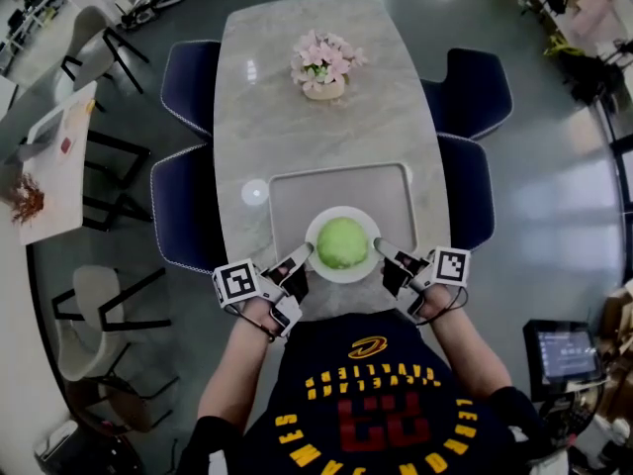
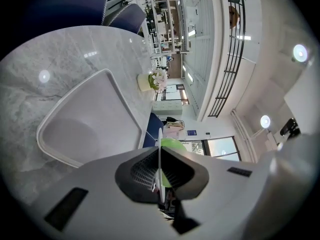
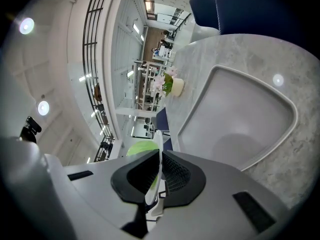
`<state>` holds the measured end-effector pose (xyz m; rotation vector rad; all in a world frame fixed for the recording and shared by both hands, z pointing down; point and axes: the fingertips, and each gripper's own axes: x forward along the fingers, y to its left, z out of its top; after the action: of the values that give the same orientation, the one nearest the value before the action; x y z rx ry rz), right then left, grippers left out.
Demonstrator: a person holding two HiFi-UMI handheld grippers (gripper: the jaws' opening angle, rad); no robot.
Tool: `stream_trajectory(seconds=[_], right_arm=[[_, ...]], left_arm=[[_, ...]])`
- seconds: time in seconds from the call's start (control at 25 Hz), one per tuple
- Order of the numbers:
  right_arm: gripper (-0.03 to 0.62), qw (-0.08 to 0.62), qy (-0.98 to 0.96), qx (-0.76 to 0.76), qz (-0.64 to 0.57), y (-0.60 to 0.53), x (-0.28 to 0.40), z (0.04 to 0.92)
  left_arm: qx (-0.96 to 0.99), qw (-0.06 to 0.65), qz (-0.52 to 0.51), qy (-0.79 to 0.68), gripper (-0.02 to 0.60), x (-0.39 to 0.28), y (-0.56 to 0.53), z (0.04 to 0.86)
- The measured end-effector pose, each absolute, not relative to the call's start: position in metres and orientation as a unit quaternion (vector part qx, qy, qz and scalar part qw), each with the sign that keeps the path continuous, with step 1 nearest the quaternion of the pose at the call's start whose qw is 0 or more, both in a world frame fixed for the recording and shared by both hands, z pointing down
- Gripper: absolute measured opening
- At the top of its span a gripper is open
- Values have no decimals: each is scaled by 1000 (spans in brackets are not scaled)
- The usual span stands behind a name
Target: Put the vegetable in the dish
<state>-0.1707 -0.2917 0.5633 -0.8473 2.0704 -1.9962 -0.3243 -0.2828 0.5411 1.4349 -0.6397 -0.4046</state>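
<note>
A round green vegetable (image 1: 342,242) lies in a white dish (image 1: 342,214), which both grippers hold by its rim above the near end of a grey tray (image 1: 297,191). My left gripper (image 1: 305,253) is shut on the dish's left rim and my right gripper (image 1: 381,248) on its right rim. In the left gripper view the thin white rim (image 2: 159,154) runs edge-on between the shut jaws of the gripper (image 2: 160,171), with the vegetable (image 2: 172,144) behind. In the right gripper view the rim (image 3: 159,149) sits the same way in the gripper (image 3: 159,176), beside the vegetable (image 3: 140,148).
The tray (image 2: 90,119) (image 3: 245,114) rests on a marble table (image 1: 297,77), and a faint shadow falls inside it. A pot of pink flowers (image 1: 324,67) stands at the table's far end. Dark blue chairs (image 1: 183,206) (image 1: 470,191) flank both long sides.
</note>
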Motion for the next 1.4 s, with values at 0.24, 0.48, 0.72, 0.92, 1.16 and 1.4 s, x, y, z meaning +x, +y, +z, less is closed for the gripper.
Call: stream_trajectory(seconds=[0.24,0.48,0.72,0.92,1.16,1.4], right_arm=[[17,52,701,-288,-651,-309,-159,577],[17,39,693,-302,-653,-322,-148,607],[17,39,688,-305,-658,-335,-149,636],[17,13,668,-322,-670,-339,-147,658],[17,-4,663,-326,-674,-350,-149,686],[17,-12,654,-320,-685,-348,-157,694]], left_arm=[[650,685,-158,-287,11,-312,-301,555],[643,695,-142,-290,11,-305,-314,590],[645,694,-137,-289,11,-305,-328,615],[646,696,-118,-291,11,-307,-336,636],[644,699,-94,-295,11,-306,-346,667],[645,699,-64,-300,11,-307,-347,679]])
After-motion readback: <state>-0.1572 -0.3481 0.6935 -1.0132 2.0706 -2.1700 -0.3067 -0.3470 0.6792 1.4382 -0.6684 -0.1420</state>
